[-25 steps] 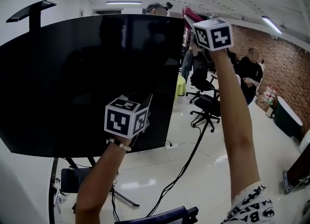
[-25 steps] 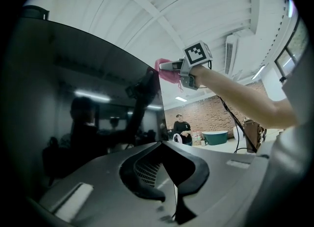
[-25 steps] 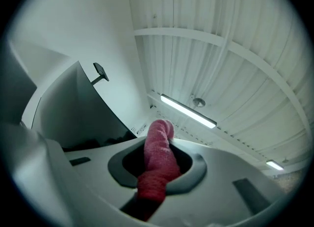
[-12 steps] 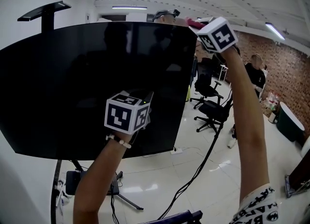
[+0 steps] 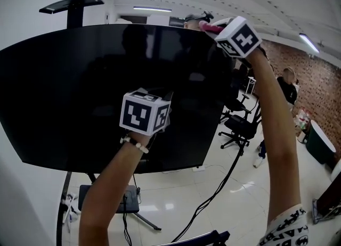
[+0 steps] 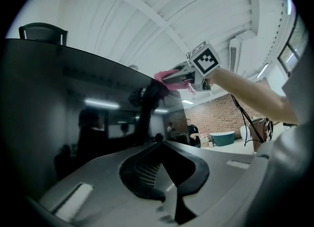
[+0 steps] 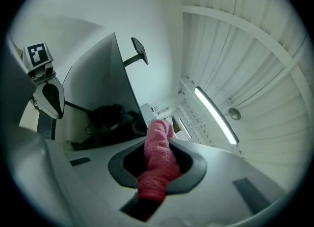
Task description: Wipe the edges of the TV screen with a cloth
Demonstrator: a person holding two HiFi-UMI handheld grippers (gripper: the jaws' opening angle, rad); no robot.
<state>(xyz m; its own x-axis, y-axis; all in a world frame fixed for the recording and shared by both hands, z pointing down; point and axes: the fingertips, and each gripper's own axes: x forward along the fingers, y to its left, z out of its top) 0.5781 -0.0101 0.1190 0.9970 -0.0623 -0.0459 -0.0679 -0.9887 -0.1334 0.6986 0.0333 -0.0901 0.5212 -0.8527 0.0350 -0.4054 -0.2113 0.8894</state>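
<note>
Pink cloth (image 6: 162,75), pinched by right gripper (image 6: 172,78), at TV screen (image 5: 96,90) corner; chairs (image 5: 242,125) beyond.

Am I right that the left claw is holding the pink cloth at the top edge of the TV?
Not quite: it is the right claw that holds the pink cloth at the top edge of the TV, as the right gripper view shows.

Glossy TV screen (image 5: 96,90); fuzzy terry cloth (image 7: 158,164).

TV screen (image 5: 80,90) blocking ahead, open air past its right edge, stand shelf (image 5: 69,4) above top-left corner
</note>
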